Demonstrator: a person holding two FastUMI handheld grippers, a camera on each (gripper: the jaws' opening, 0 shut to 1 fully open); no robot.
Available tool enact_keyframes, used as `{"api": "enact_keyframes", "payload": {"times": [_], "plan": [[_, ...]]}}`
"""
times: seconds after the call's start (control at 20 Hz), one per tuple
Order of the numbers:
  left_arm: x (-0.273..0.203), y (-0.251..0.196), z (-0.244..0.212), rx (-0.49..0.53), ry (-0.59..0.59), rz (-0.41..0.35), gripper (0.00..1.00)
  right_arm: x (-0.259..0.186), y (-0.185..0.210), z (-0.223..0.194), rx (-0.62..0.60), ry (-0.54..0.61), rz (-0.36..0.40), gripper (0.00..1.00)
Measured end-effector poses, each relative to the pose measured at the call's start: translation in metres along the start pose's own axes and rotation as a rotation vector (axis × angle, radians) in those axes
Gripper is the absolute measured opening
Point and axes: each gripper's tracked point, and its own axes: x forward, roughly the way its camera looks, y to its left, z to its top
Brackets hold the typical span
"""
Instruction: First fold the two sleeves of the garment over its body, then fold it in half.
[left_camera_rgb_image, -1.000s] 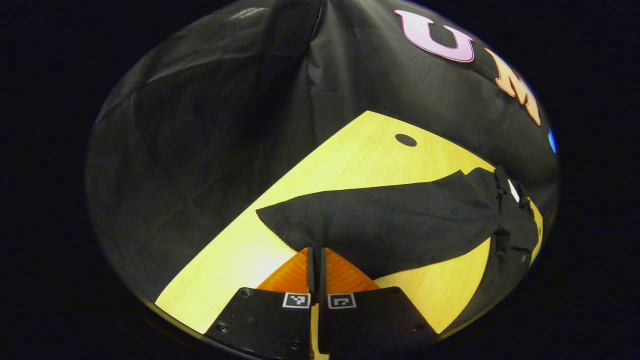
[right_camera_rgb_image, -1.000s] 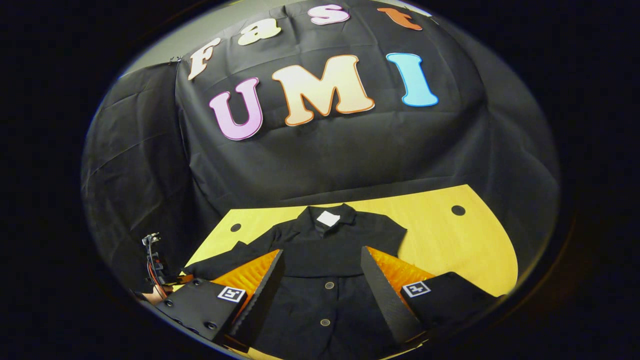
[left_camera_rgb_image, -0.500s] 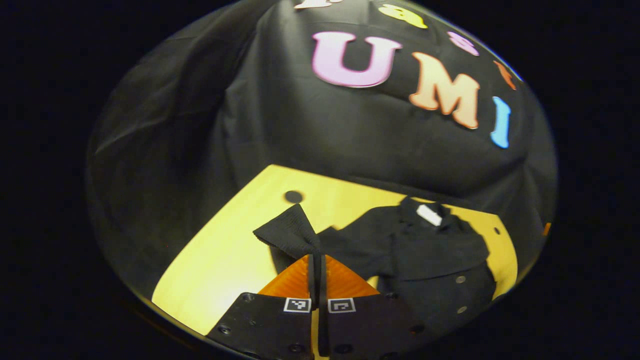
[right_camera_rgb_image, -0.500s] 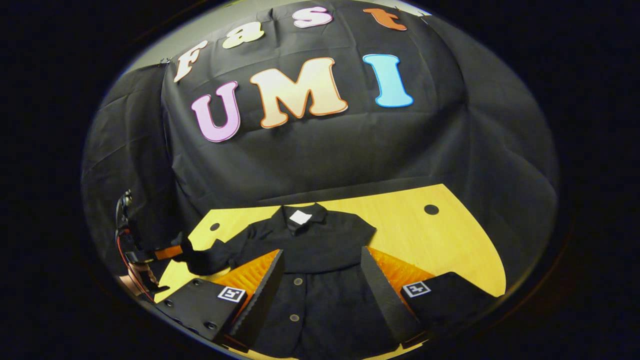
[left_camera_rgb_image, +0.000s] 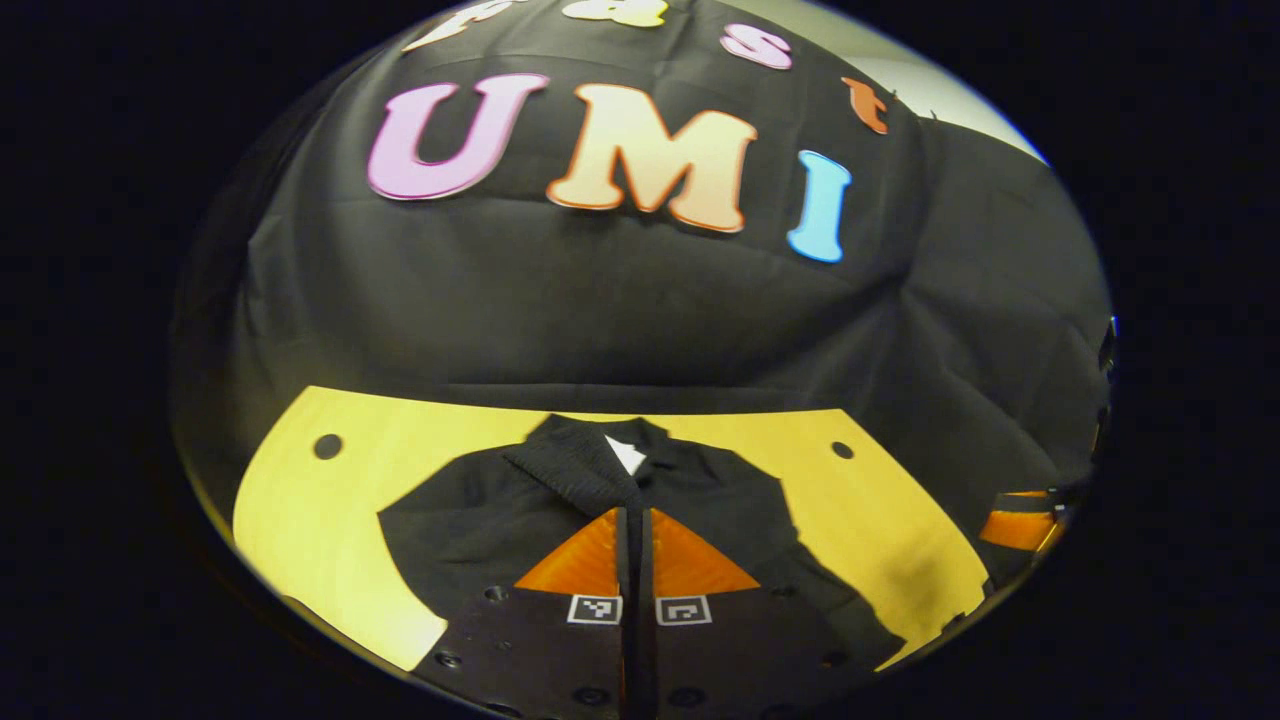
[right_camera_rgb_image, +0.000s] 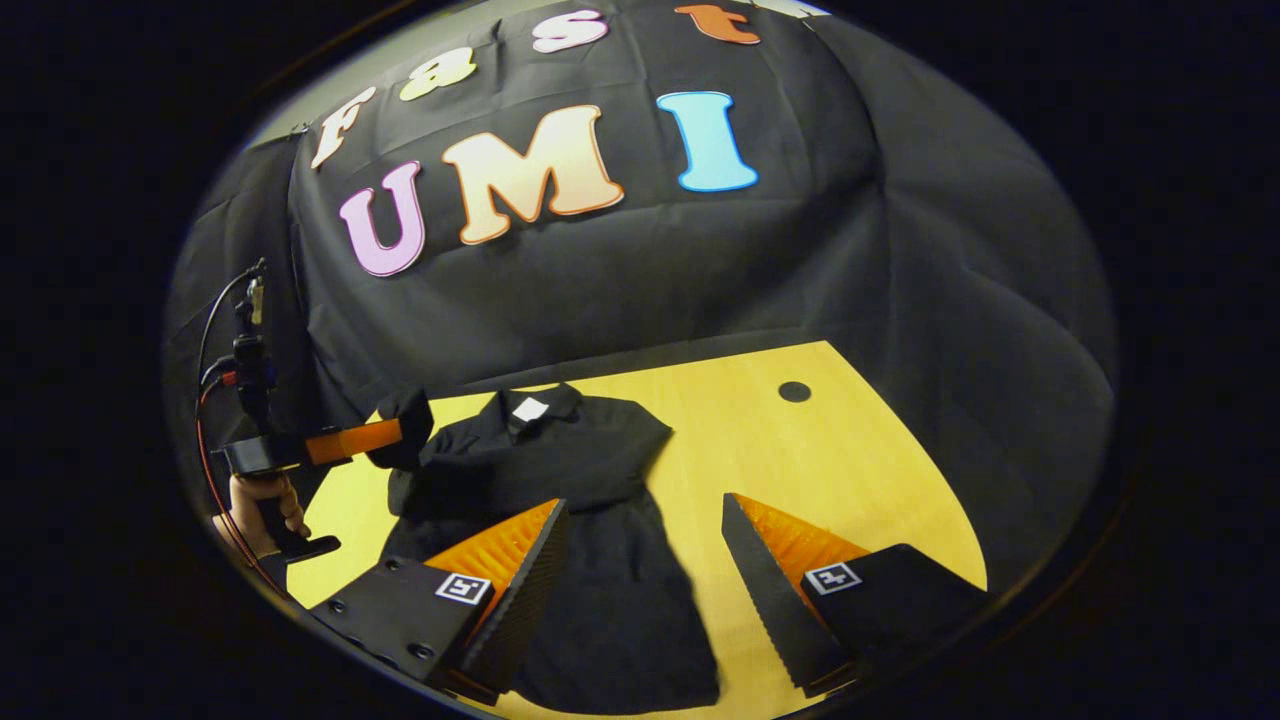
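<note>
Over the last second the left hand-held gripper (left_camera_rgb_image: 634, 520) has carried the left sleeve (left_camera_rgb_image: 575, 465) from the bare worktop (left_camera_rgb_image: 300, 500) inward: its fingers are closed together on the ribbed cuff, which now hangs over the chest of the black garment (right_camera_rgb_image: 560, 470), near the white collar label (left_camera_rgb_image: 627, 455) at about 12 o'clock from the fingertips. In the right gripper view the same cuff (right_camera_rgb_image: 405, 425) is lifted at 9 o'clock of the garment, held by a person's hand (right_camera_rgb_image: 262, 505). The right hand-held gripper (right_camera_rgb_image: 645, 545) stands wide open and holds nothing, low over the garment's right edge. I judge the first sleeve fold is nearly done; the cuff is not yet laid down.
</note>
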Motion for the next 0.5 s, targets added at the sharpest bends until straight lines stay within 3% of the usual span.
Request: {"api": "enact_keyframes", "payload": {"times": [0.2, 0.4, 0.45, 0.5], "plan": [[0.033, -0.064, -0.004, -0.023, -0.005, -0.085, 0.00, -0.004, -0.042, -0.002, 0.040, 0.007, -0.035, 0.98], [0.054, -0.084, -0.013, -0.044, 0.013, -0.087, 0.82, -0.007, -0.064, -0.007, 0.051, 0.019, -0.047, 0.98], [0.052, -0.082, -0.019, -0.046, 0.030, -0.078, 0.92, -0.006, -0.064, -0.009, 0.052, 0.024, -0.042, 0.98], [0.048, -0.079, -0.026, -0.049, 0.058, -0.070, 0.93, -0.006, -0.063, -0.011, 0.053, 0.030, -0.037, 0.98]]}}
